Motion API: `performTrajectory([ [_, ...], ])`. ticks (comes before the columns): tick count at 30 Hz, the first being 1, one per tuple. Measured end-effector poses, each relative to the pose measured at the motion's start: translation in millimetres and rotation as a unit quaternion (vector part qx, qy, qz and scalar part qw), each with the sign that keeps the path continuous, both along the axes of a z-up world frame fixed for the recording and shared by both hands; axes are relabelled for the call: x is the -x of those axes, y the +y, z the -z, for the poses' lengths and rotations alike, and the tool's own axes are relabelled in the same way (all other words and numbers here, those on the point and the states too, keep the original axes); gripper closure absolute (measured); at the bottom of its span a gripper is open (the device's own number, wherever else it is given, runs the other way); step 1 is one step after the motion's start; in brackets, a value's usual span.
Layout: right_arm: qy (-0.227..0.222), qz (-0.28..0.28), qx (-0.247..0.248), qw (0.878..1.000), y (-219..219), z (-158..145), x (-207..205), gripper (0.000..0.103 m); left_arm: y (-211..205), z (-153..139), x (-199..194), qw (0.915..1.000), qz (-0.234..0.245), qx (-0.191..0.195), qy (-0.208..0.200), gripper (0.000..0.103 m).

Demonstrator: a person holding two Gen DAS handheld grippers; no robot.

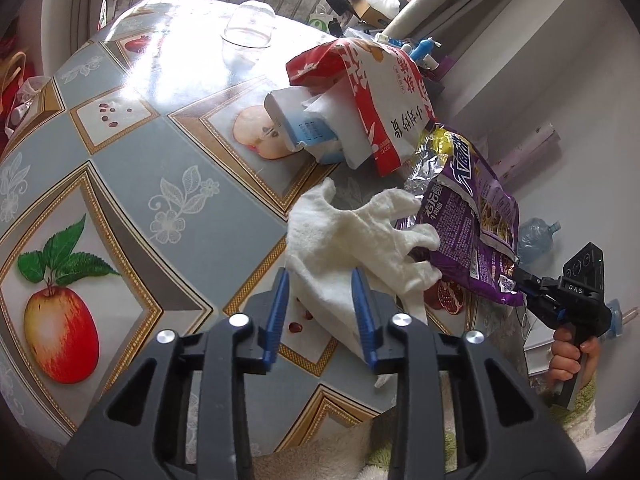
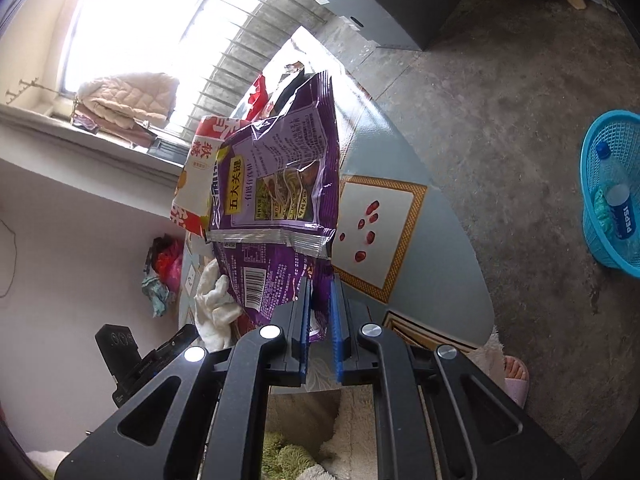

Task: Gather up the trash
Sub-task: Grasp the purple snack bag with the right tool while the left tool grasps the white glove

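Observation:
A crumpled white tissue (image 1: pixel 360 236) lies on the fruit-patterned table (image 1: pixel 120 184). My left gripper (image 1: pixel 322 280) stands with its blue jaws on either side of the tissue's near end, apart, not squeezing it. My right gripper (image 2: pixel 320 292) is shut on the corner of a purple snack bag (image 2: pixel 280 184) and holds it up off the table; the bag also shows in the left wrist view (image 1: pixel 468 220), with the right gripper (image 1: pixel 528 284) at its lower corner. A red-and-white snack bag (image 1: pixel 376 96) with a blue-white tissue pack (image 1: pixel 304 128) lies further back.
A clear upturned glass cup (image 1: pixel 248 24) stands at the table's far side. A blue plastic basket (image 2: pixel 612 188) holding a Pepsi bottle (image 2: pixel 624 216) sits on the concrete floor to the right. Clutter lies along the wall behind the table.

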State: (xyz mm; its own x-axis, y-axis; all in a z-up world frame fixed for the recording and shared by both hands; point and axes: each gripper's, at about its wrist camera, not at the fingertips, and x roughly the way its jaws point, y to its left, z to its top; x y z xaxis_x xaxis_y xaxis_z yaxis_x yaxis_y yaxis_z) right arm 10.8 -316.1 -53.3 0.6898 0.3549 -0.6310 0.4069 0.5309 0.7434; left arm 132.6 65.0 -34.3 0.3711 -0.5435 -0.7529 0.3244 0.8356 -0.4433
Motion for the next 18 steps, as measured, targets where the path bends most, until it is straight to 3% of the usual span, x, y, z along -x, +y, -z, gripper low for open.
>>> performTrajectory([
  [1, 0.0, 0.003, -0.001, 1.0, -1.6, 1.1, 0.0, 0.083, -0.3, 0.5, -1.8, 1.0, 0.0, 0.0, -0.002, 0.068],
  [7, 0.01, 0.017, 0.009, 1.0, -5.7, 2.4, -8.2, 0.066, -16.8, 7.3, -15.3, 0.9995, 0.002, -0.032, -0.01, 0.067],
  [15, 0.018, 0.037, 0.041, 0.998, -18.5, 0.3, -17.8, 0.055, -32.7, 8.0, -19.8, 0.9966, 0.013, -0.073, -0.037, 0.068],
  [18, 0.018, 0.042, 0.048, 0.998, -24.8, 1.8, -25.3, 0.054, -37.4, 7.9, -21.6, 0.9944, 0.012, -0.093, -0.047, 0.075],
])
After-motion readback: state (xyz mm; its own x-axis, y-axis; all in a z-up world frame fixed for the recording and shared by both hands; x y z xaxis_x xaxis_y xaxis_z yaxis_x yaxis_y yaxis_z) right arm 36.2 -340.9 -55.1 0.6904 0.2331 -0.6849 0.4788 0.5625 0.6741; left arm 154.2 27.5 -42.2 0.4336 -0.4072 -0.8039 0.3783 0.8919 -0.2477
